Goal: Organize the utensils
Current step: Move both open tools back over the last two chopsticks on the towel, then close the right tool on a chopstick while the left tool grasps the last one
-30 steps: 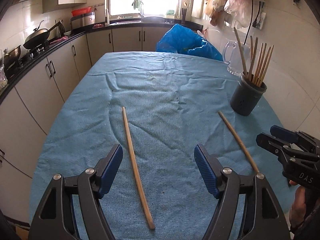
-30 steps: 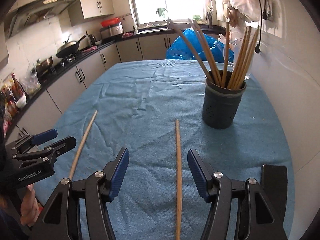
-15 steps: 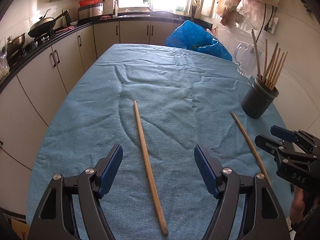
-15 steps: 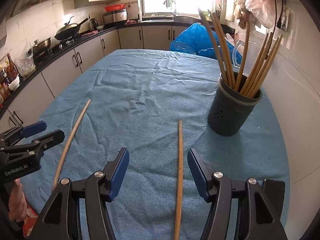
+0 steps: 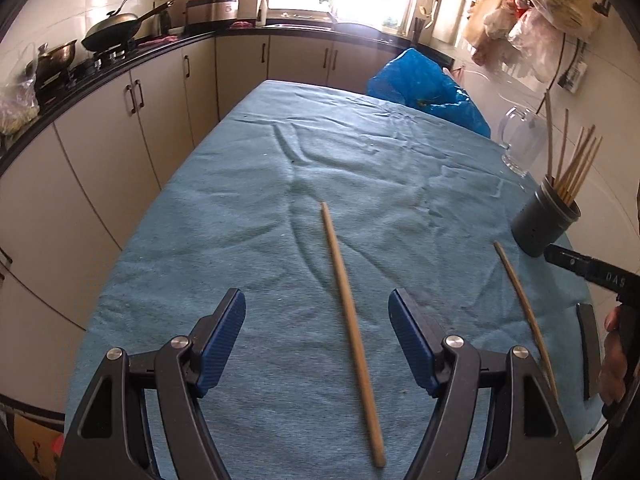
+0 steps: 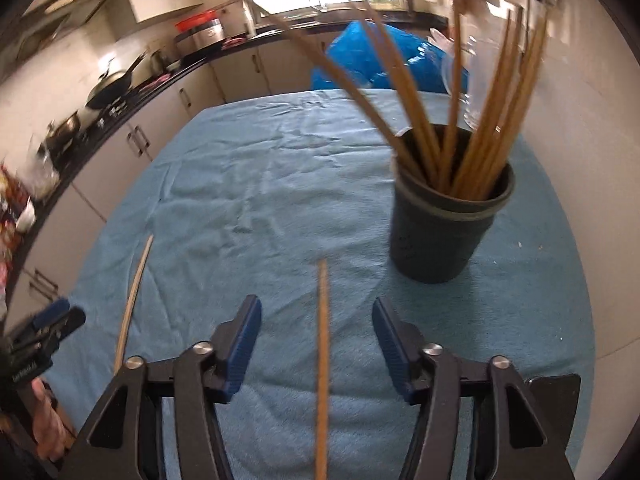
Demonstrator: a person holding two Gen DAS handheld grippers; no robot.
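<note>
The right gripper (image 6: 316, 344) has just been closing, its jaws not yet touching the chopstick (image 6: 322, 360) lying lengthwise between them, pointing ahead; the holder (image 6: 448, 236) stands ahead-right. The left gripper (image 5: 316, 344), wide open, straddles the other chopstick (image 5: 348, 308) likewise.

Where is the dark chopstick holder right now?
The holder stands on the blue cloth at the table's right edge near the wall, beyond the right chopstick.
</note>
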